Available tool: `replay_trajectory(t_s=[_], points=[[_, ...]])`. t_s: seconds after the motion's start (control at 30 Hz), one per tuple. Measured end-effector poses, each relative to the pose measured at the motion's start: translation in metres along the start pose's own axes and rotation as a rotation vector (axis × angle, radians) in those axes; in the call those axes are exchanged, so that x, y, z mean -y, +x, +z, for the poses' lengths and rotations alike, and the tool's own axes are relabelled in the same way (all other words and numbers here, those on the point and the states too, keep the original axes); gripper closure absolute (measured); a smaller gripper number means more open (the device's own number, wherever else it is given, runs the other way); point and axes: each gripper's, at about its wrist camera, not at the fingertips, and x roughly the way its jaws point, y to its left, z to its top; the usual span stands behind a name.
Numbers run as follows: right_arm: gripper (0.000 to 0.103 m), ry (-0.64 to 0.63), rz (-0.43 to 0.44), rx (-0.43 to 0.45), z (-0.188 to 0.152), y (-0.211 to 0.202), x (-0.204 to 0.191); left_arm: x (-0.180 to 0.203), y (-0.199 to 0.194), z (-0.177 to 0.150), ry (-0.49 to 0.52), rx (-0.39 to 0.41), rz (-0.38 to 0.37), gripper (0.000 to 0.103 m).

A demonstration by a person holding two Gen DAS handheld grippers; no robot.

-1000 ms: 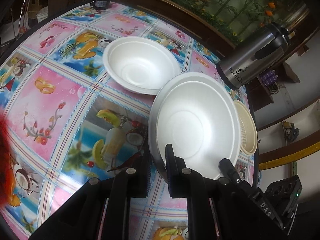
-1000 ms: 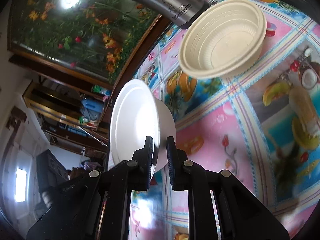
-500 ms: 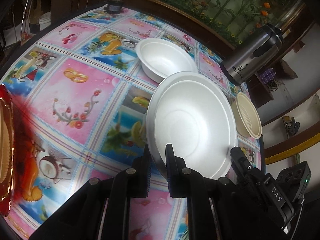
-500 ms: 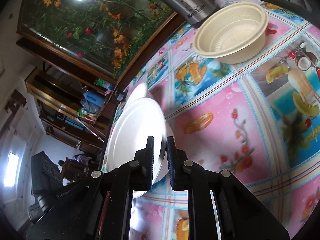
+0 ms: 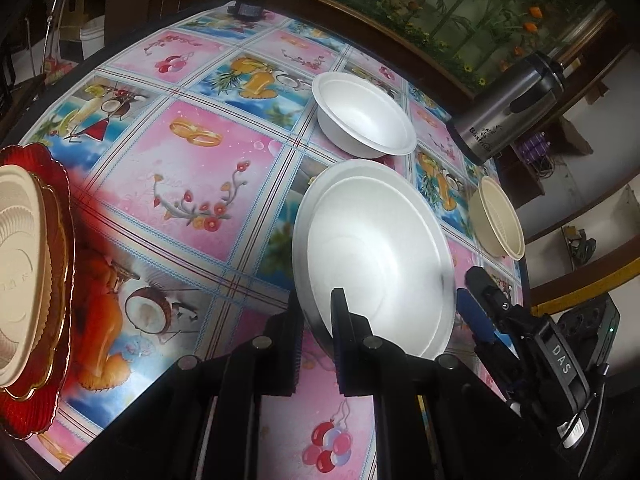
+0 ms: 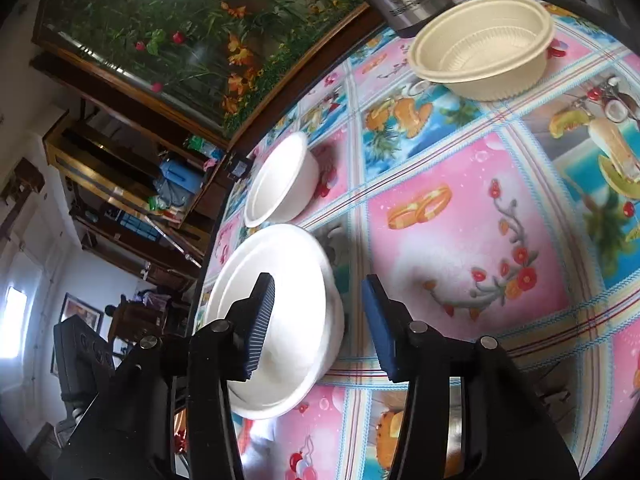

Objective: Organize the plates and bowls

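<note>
The large white bowl [image 5: 372,256] is clamped at its rim by the left gripper [image 5: 316,320]. The right gripper [image 6: 320,320] has just been opening and is spread with nothing pressed between its pads. The thermos [image 5: 508,112] and beige bowl [image 6: 480,48] are located behind; the red plate [image 5: 36,360] is cut off.

Each camera looks steeply down along its own claw at the table [image 5: 208,184], close over it. Both views share the large white bowl [image 5: 376,256] ahead, and the small white bowl [image 6: 276,180] beyond.
</note>
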Motion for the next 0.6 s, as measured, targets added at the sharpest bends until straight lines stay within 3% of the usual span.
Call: replay_trajectory(t_s=[0.2, 0.27, 0.37, 0.43, 0.6], points=[[0.057, -0.067, -0.045, -0.018, -0.006, 0.016, -0.009, -0.005, 0.009, -0.003, -0.006, -0.031, -0.007, 0.092], [0.076, -0.11, -0.087, -0.043, -0.009, 0.025, -0.011, -0.007, 0.012, -0.003, -0.009, -0.042, -0.008, 0.091], [0.09, -0.146, -0.134, -0.03, -0.013, 0.028, -0.014, -0.008, 0.013, -0.005, -0.012, -0.053, -0.023, 0.092], [0.096, -0.168, -0.147, 0.013, -0.014, 0.021, -0.02, -0.008, 0.012, -0.005, -0.005, -0.052, -0.019, 0.092], [0.096, -0.164, -0.099, 0.034, -0.018, 0.014, -0.029, -0.011, -0.001, -0.004, 0.004, -0.021, -0.016, 0.092]])
